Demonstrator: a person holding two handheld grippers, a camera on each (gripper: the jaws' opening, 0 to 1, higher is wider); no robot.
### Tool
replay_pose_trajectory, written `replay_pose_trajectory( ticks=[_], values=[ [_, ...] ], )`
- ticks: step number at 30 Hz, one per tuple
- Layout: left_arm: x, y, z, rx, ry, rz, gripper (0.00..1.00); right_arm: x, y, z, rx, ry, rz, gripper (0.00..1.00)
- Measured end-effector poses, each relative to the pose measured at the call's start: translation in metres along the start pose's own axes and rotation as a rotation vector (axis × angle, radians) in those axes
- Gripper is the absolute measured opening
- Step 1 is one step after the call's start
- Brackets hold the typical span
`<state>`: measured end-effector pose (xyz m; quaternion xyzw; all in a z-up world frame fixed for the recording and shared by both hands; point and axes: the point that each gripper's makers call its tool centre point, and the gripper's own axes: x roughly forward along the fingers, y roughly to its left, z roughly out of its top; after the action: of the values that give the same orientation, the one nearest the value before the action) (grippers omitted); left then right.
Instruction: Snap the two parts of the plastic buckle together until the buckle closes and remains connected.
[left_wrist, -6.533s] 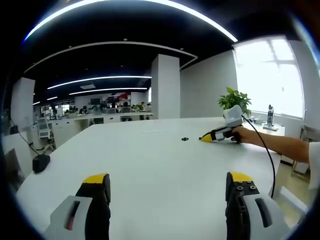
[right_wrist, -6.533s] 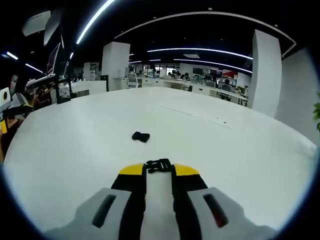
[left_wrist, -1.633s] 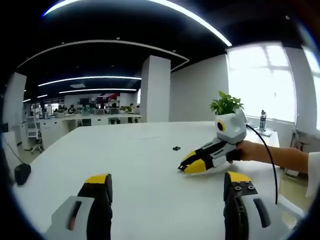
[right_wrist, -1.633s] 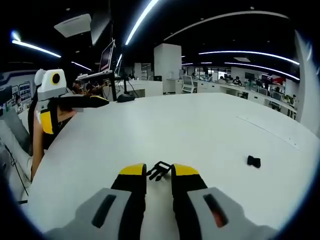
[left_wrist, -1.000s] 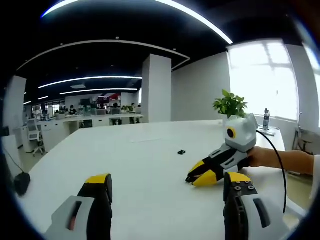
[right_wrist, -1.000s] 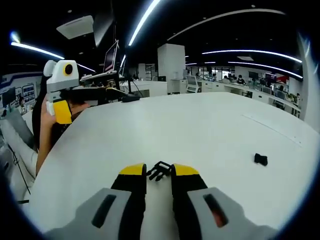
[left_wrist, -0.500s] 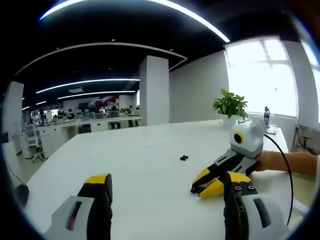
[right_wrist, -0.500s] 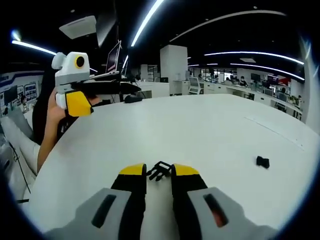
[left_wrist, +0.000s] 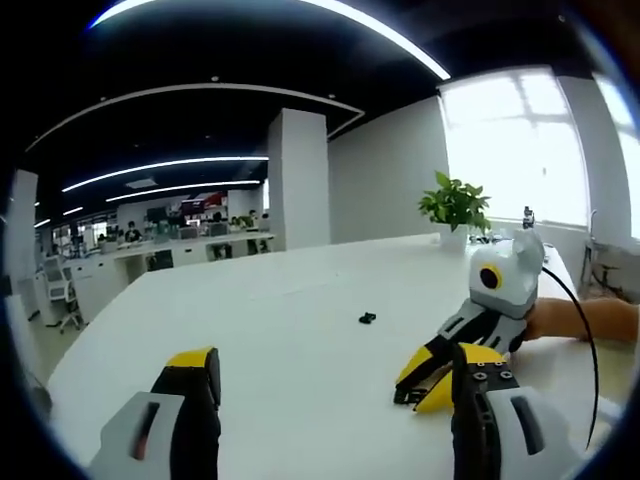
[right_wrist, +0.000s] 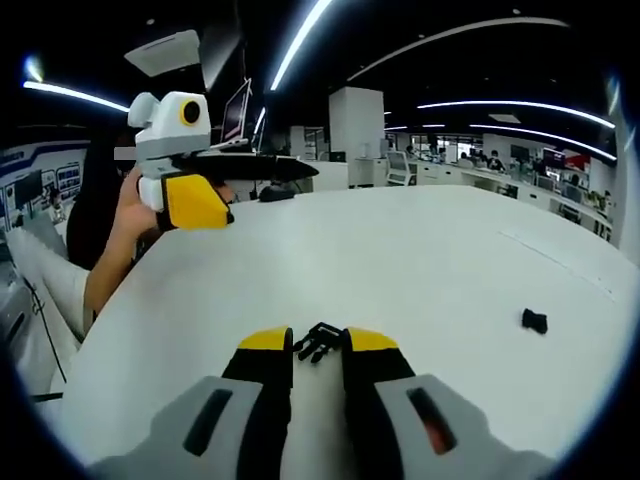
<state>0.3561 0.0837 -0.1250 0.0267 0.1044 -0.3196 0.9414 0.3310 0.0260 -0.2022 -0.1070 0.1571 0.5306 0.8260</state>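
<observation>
Between the yellow tips of the right gripper (right_wrist: 318, 342), right gripper view: one black buckle part (right_wrist: 318, 340), pronged, clamped by the jaws w/ its end poking out fwd, held just above the white table (right_wrist: 400, 250). Same gripper seen from the left gripper view as right gripper (left_wrist: 420, 385), low at right, tips near the table top, a hand (left_wrist: 575, 320) behind it w/ a black cable running off to the right; buckle part too small to make out there.

Second buckle part (right_wrist: 534, 321), small & black, lies loose on the table well right of the held one; in left gripper view it's the dark speck (left_wrist: 367, 319) mid-table, ahead of both grippers and apart from them.

Left gripper (left_wrist: 335, 365): jaws wide apart, nothing between them, bare table top in the gap. In right gripper view the left gripper (right_wrist: 200, 200) hangs upper left, above the table edge, held by a hand (right_wrist: 130, 215); can't tell jaw state from that angle.

Beyond: potted plant (left_wrist: 455, 205) at the far table edge by a bright window (left_wrist: 510, 150), white pillar (left_wrist: 297, 180), office desks (left_wrist: 170, 250) in the bkgd, strip lights (left_wrist: 290, 15) on a dark ceiling.
</observation>
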Motion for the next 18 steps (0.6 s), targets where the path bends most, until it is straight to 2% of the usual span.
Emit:
replay_pose_trajectory(
  ticks=[8, 15, 18],
  values=[
    [0.008, 0.003, 0.005, 0.012, 0.007, 0.011, 0.99, 0.001, 0.006, 0.0, -0.01, 0.009, 0.015, 0.19],
    [0.016, 0.002, 0.011, -0.008, -0.022, 0.008, 0.99, 0.0, 0.006, -0.001, -0.031, 0.026, 0.017, 0.19],
    [0.023, 0.003, 0.008, -0.001, -0.007, 0.013, 0.99, 0.0, 0.008, -0.002, -0.038, 0.032, 0.029, 0.19]
  ],
)
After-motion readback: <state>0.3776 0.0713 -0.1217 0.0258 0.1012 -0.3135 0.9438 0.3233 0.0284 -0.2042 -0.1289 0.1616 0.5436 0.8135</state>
